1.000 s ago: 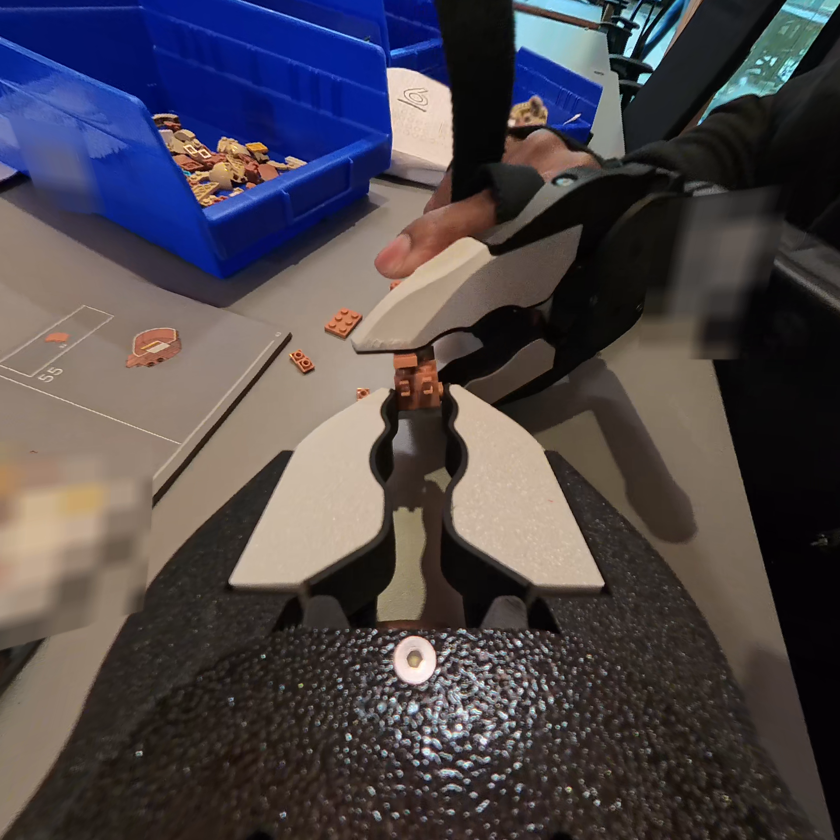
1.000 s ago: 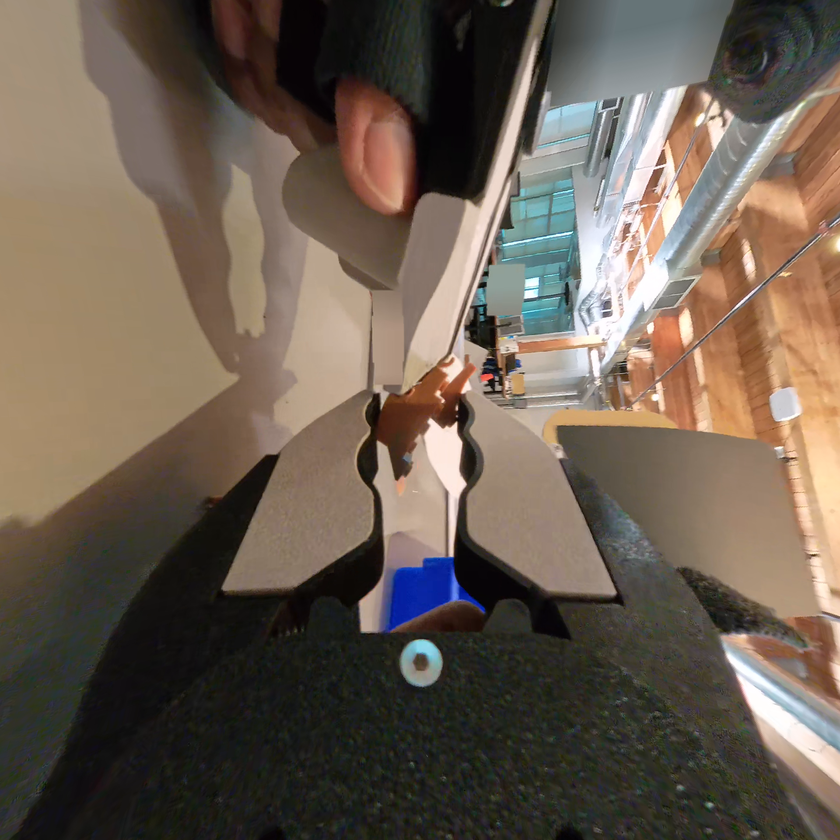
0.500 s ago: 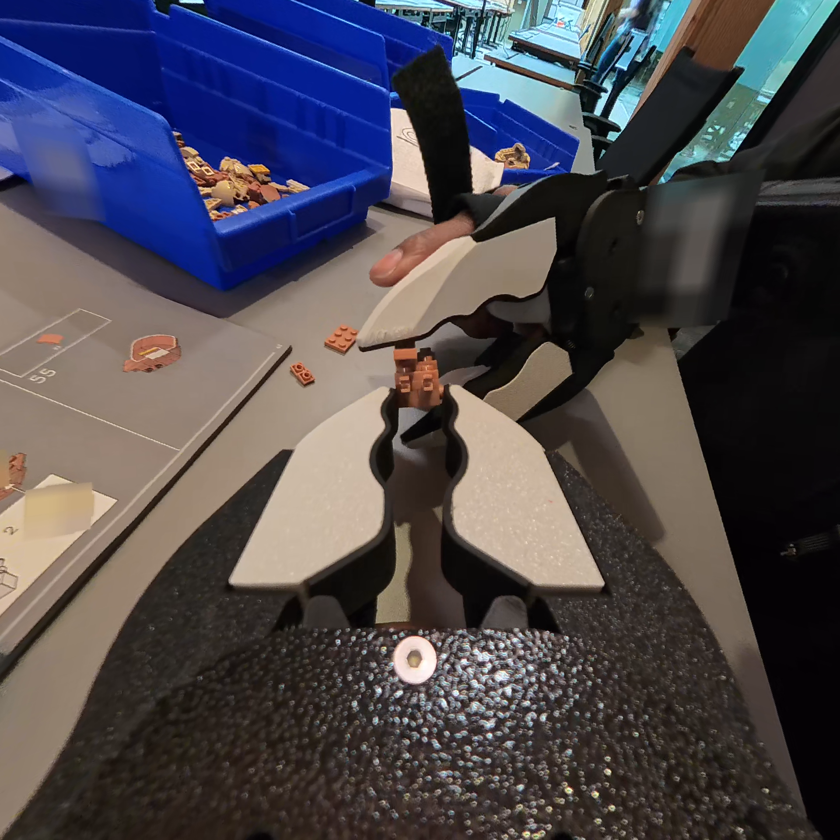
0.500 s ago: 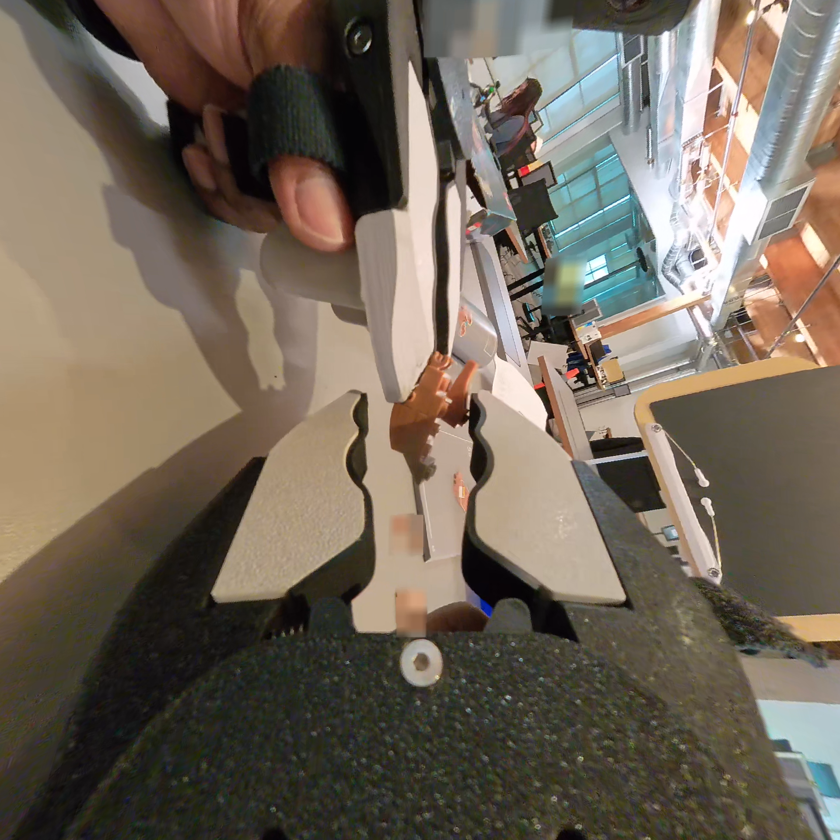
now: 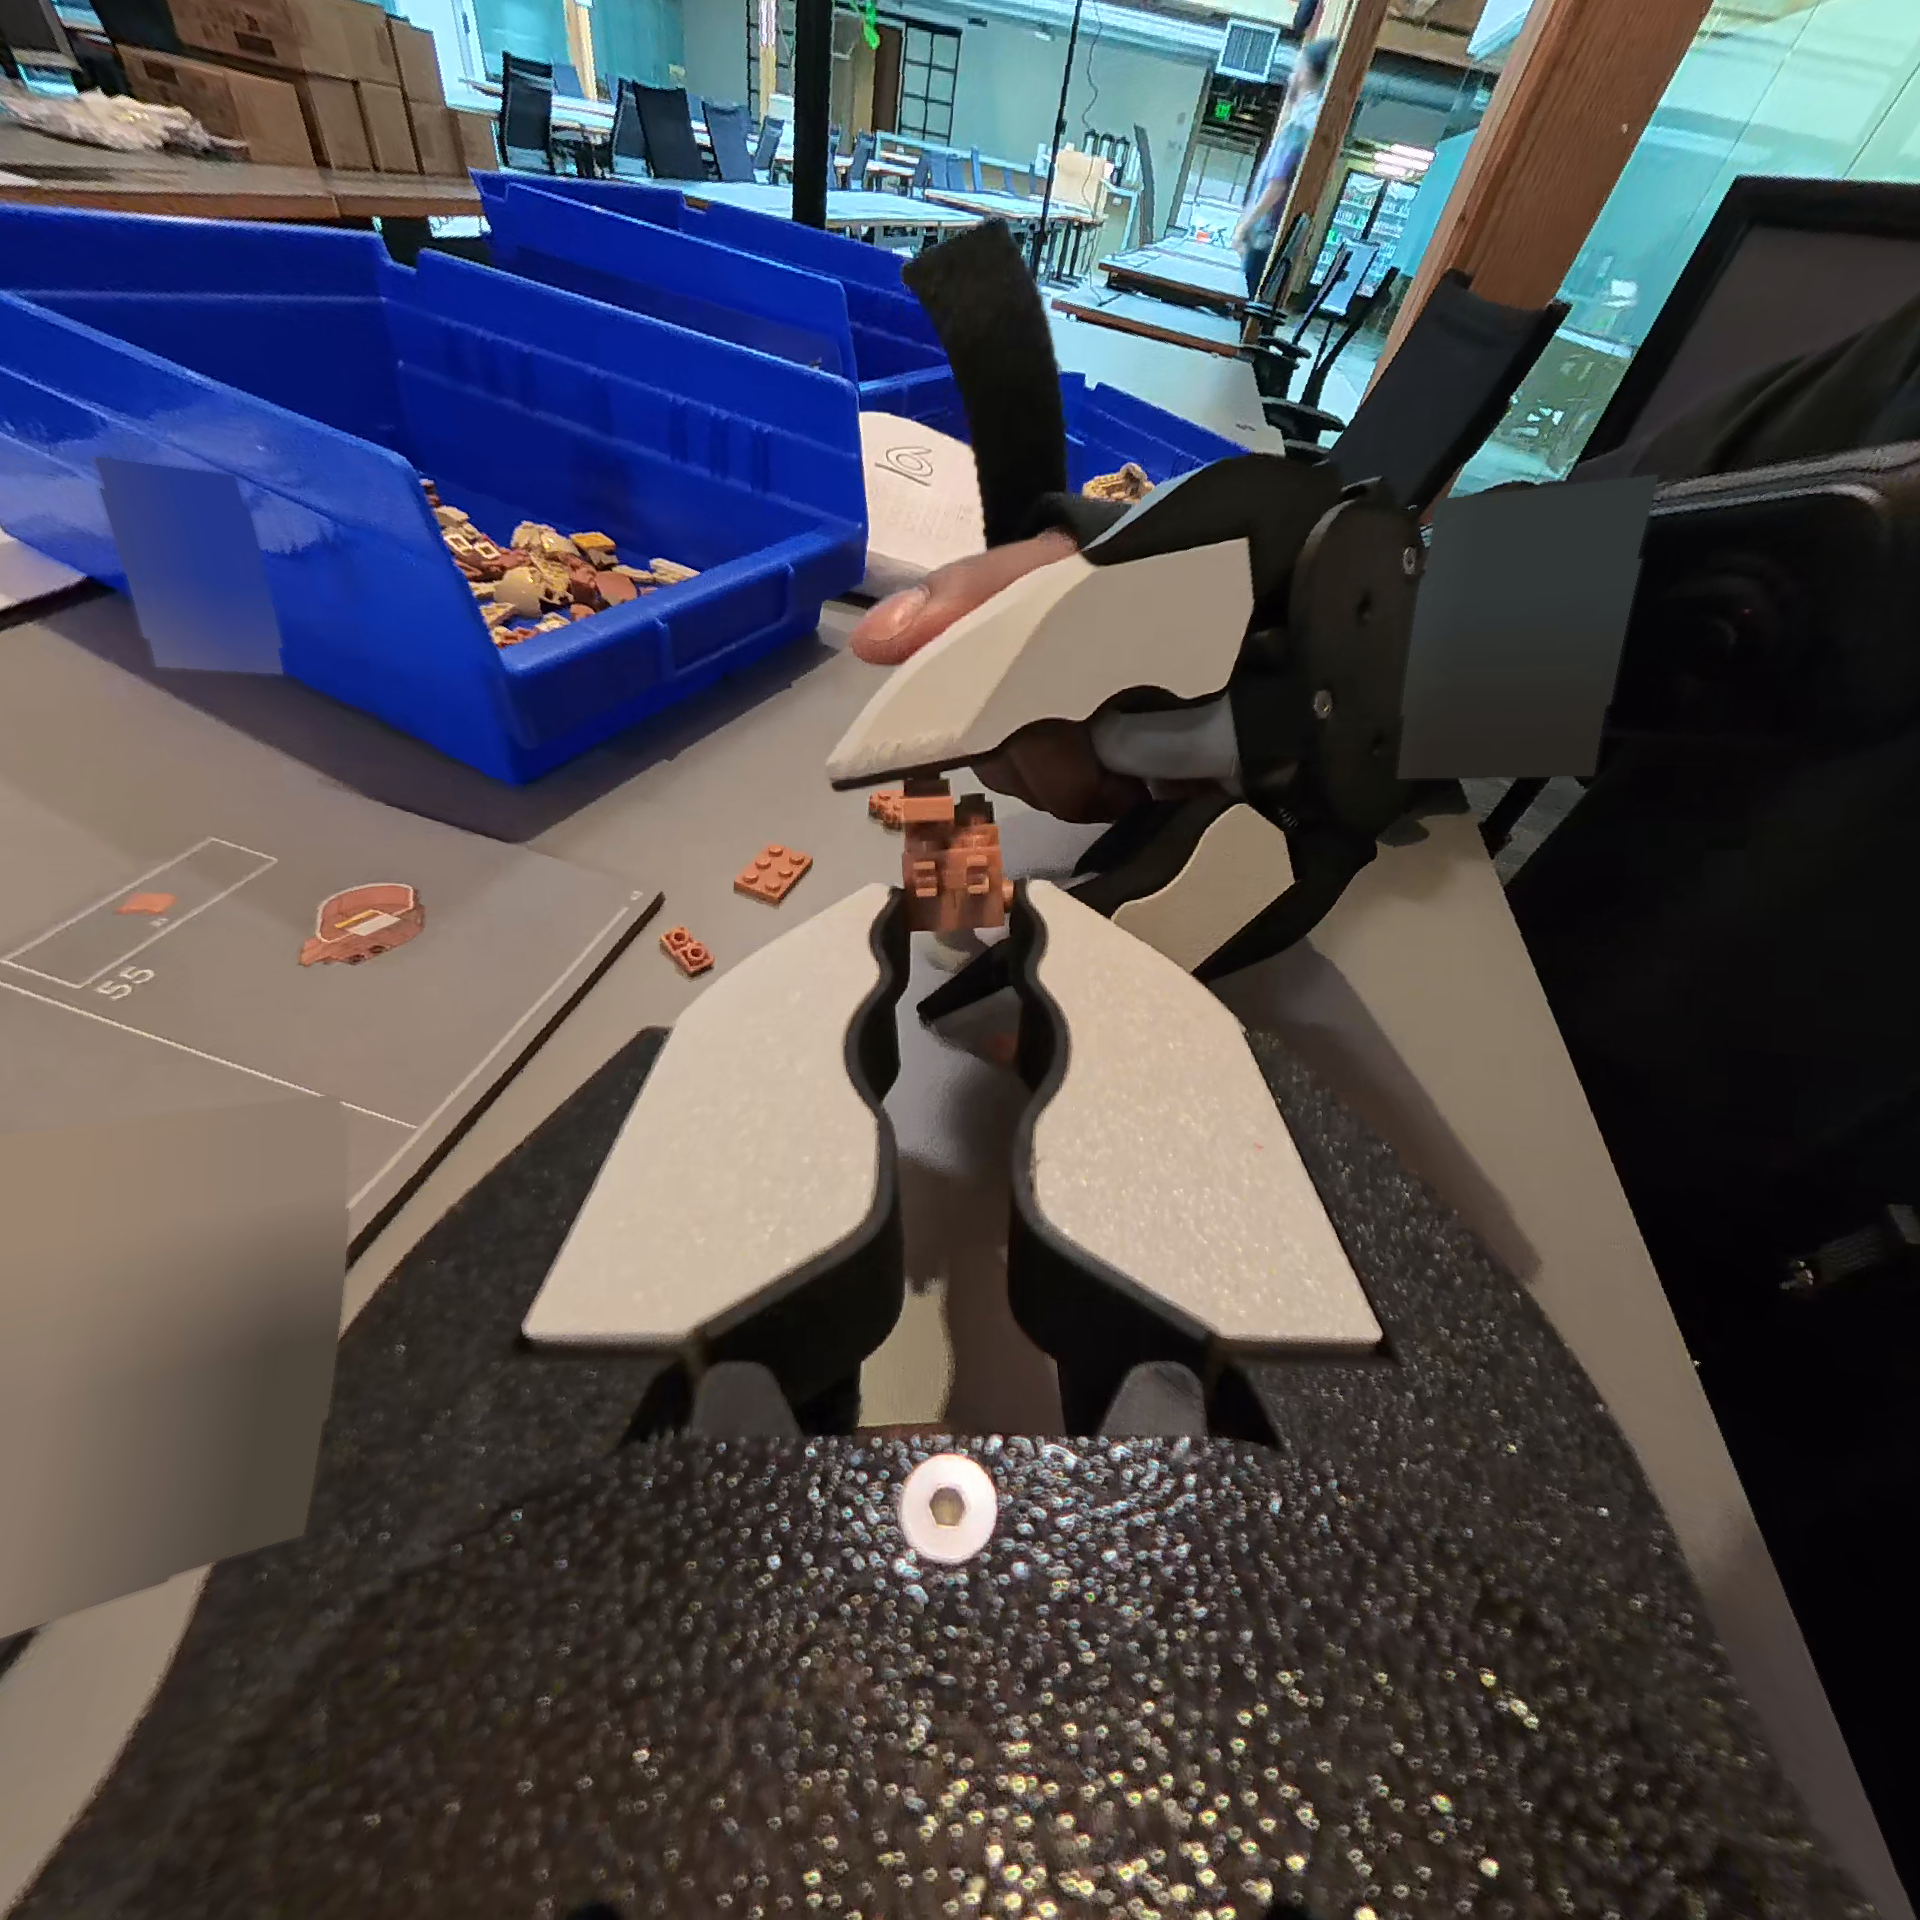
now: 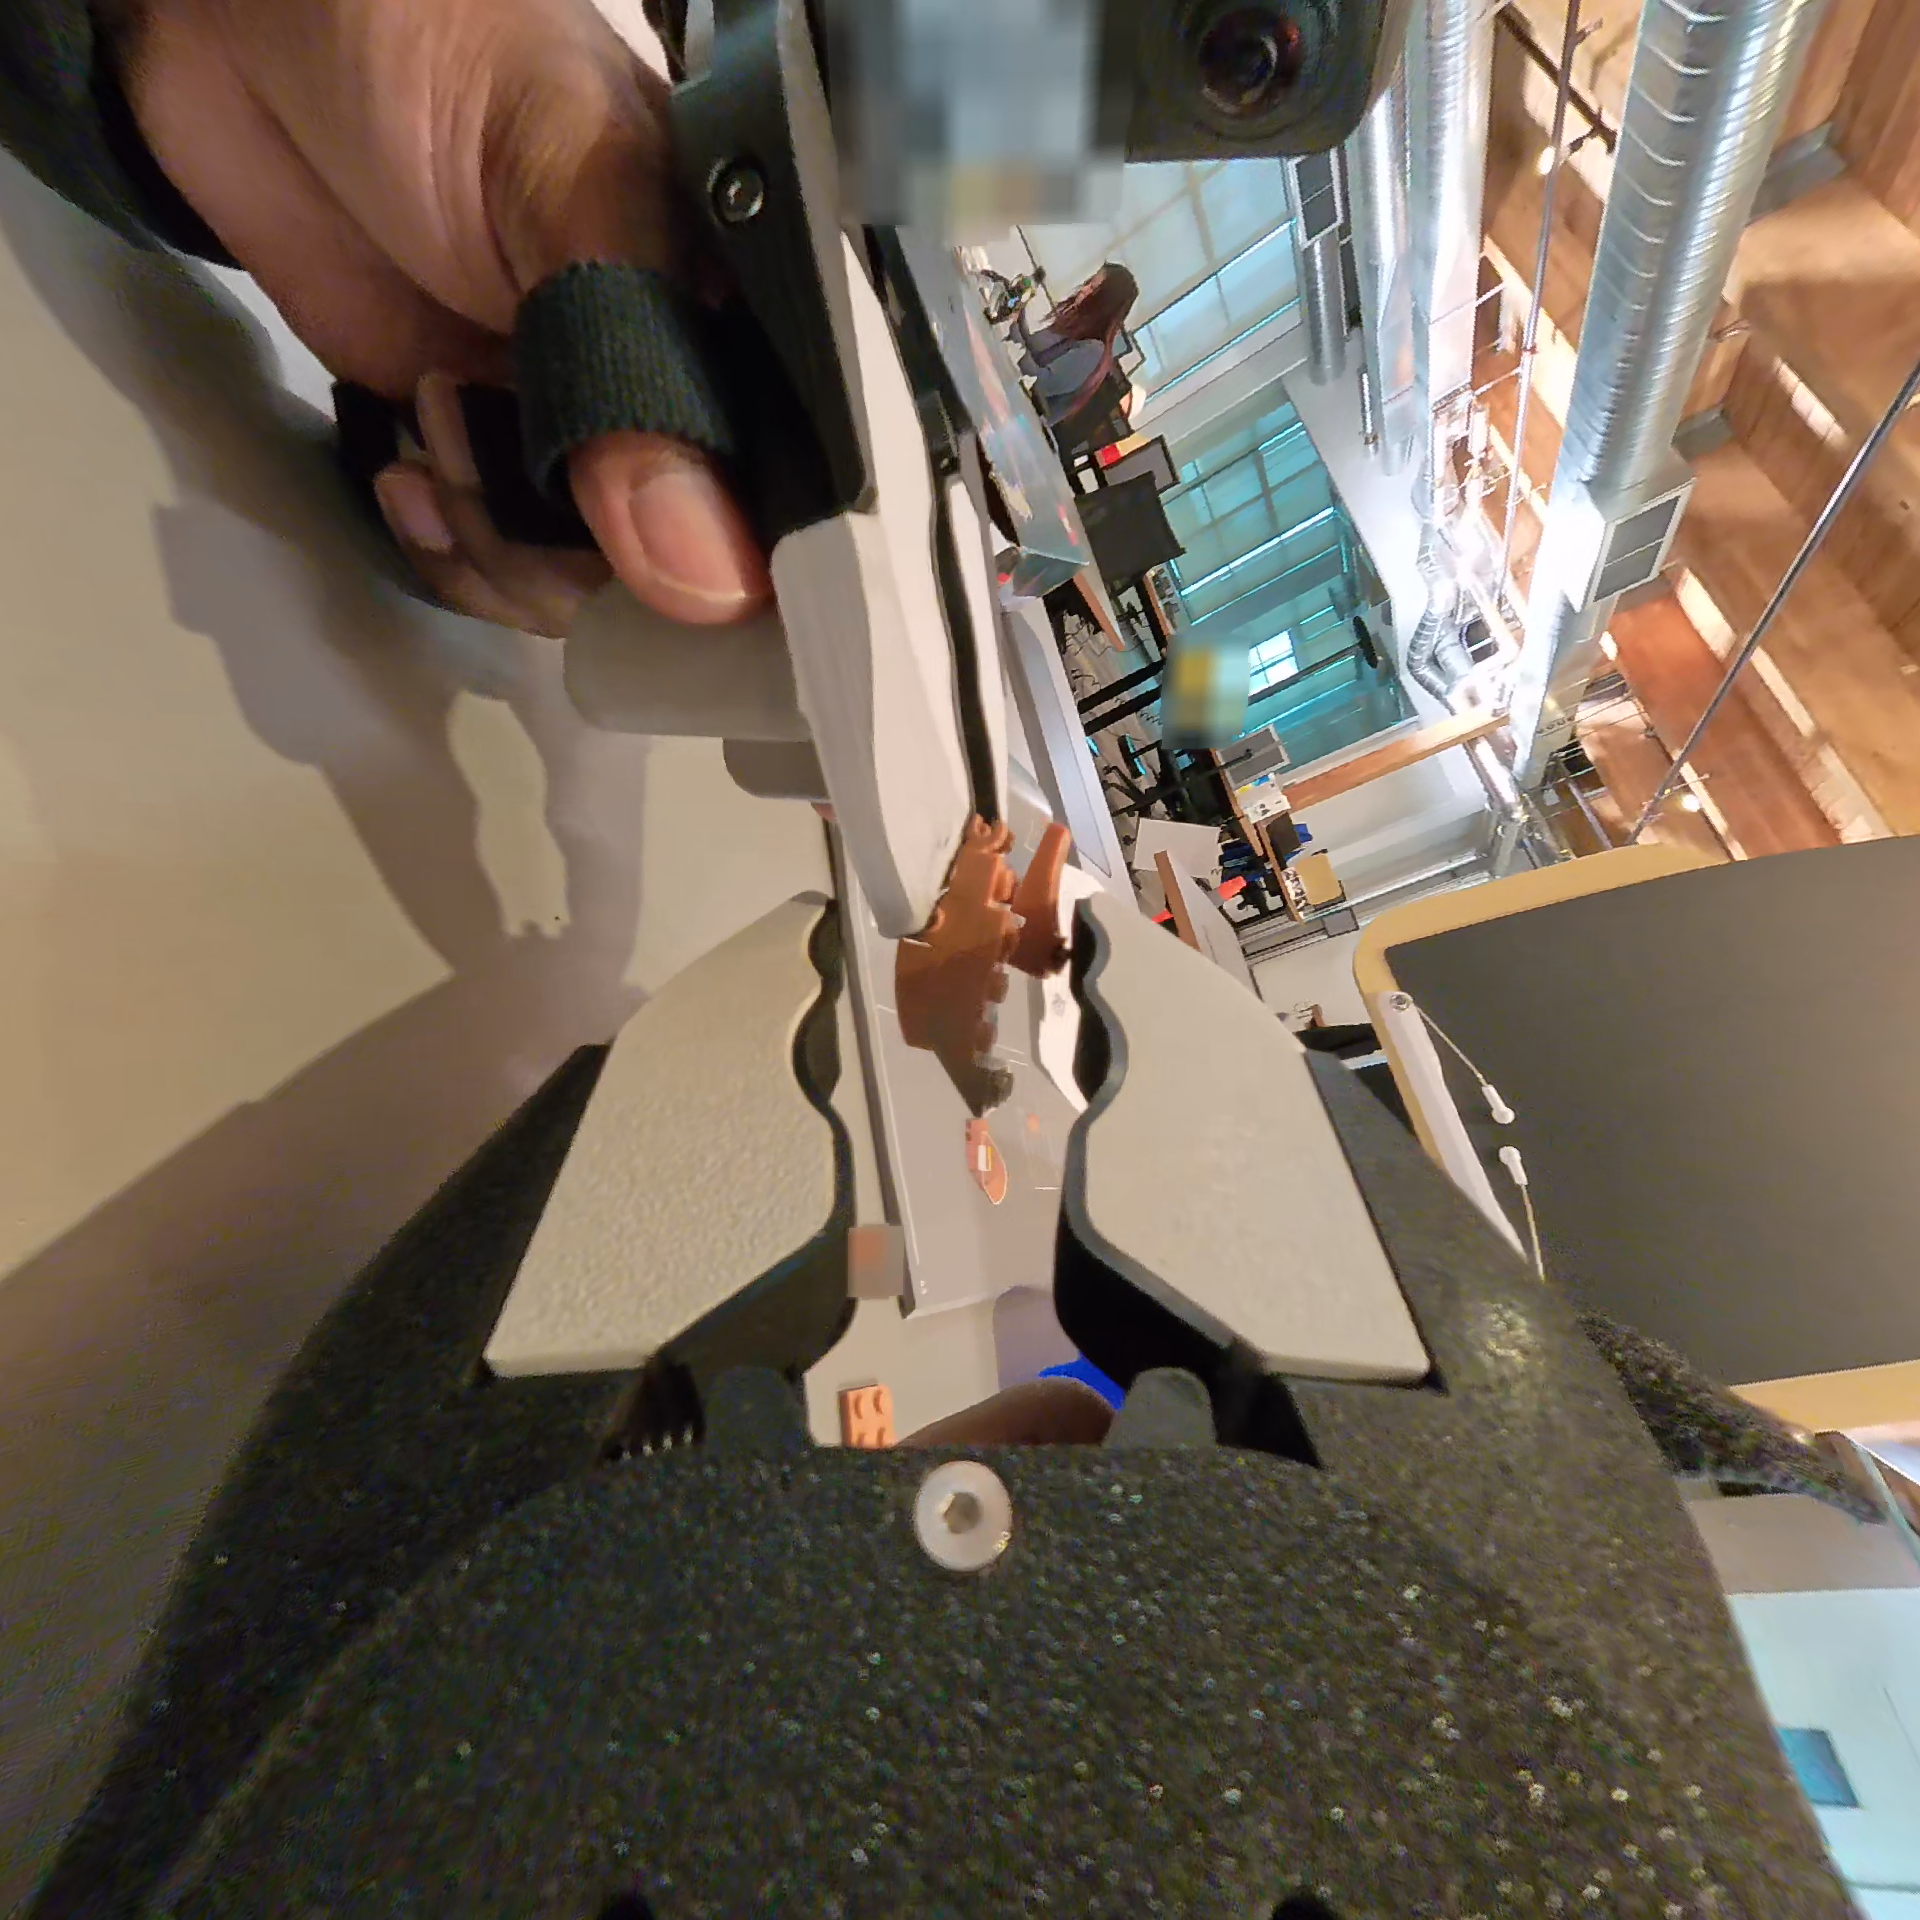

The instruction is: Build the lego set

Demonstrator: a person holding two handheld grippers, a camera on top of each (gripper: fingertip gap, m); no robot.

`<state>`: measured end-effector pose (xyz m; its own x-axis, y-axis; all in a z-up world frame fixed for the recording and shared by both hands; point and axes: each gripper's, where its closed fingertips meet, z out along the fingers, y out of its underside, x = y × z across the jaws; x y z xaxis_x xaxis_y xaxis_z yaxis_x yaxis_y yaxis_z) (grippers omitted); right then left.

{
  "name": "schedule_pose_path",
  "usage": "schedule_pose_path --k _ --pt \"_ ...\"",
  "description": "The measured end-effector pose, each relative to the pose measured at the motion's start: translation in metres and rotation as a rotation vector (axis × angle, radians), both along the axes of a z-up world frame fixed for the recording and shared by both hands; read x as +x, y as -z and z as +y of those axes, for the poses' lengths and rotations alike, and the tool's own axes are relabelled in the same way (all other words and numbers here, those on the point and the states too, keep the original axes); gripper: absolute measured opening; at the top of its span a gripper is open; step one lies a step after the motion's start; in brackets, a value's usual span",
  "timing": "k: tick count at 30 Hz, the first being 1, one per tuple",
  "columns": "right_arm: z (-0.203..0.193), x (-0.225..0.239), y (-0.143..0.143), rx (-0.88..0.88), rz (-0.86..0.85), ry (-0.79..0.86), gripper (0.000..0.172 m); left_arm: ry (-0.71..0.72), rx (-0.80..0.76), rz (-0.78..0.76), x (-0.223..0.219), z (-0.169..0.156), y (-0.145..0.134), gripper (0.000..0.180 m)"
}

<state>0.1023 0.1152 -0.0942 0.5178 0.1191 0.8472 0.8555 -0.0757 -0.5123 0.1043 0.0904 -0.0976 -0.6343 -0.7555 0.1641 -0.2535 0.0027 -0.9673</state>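
Note:
My left gripper (image 5: 956,904) is shut on a small brown brick assembly (image 5: 951,862) and holds it above the grey table (image 5: 644,821). The right gripper comes in from the right with its jaws wide apart. Its upper finger (image 5: 1039,665) rests on the top of the assembly, and its lower finger (image 5: 1195,894) hangs clear below it. In the right wrist view, the right gripper (image 6: 951,935) is open around the assembly (image 6: 951,987). The left gripper's fingers (image 6: 883,707) reach down onto the assembly from above, with a hand (image 6: 416,208) behind them.
A blue bin (image 5: 644,644) with brown and tan pieces (image 5: 540,577) stands at the back left, with more blue bins behind it. A grey instruction sheet (image 5: 312,997) lies at the left. Two loose brown plates (image 5: 772,871) (image 5: 686,949) lie beside it. The table's edge runs along the right. Both grippers' tips are close together, under 4 cm apart.
The right gripper's jaws have opened wider around the assembly, and its lower finger has dropped away. The left gripper keeps its hold, and its view has tilted up.

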Motion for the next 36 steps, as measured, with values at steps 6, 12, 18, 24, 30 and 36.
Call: schedule_pose_path --k 6,12,18,24,30,36 --pt "0.000 -0.002 -0.008 0.035 -0.012 -0.002 0.041 0.007 -0.019 -0.035 0.000 -0.001 -0.005 0.018" --pt "-0.001 0.002 -0.018 0.082 0.009 0.033 0.042 -0.020 -0.054 -0.057 0.002 0.005 -0.010 0.018" --pt "0.001 0.009 -0.022 0.098 -0.008 0.100 0.038 -0.069 -0.071 -0.095 0.004 0.011 -0.016 0.018" --pt "0.004 0.009 -0.017 0.086 -0.075 0.117 0.038 -0.070 -0.043 -0.098 0.004 0.008 -0.014 0.018" --pt "0.004 0.007 -0.015 0.079 -0.106 0.117 0.033 -0.068 -0.005 -0.097 0.004 0.005 -0.011 0.018" --pt "0.003 0.009 -0.013 0.074 -0.144 0.121 0.030 -0.068 0.006 -0.088 0.005 0.004 -0.009 0.017"
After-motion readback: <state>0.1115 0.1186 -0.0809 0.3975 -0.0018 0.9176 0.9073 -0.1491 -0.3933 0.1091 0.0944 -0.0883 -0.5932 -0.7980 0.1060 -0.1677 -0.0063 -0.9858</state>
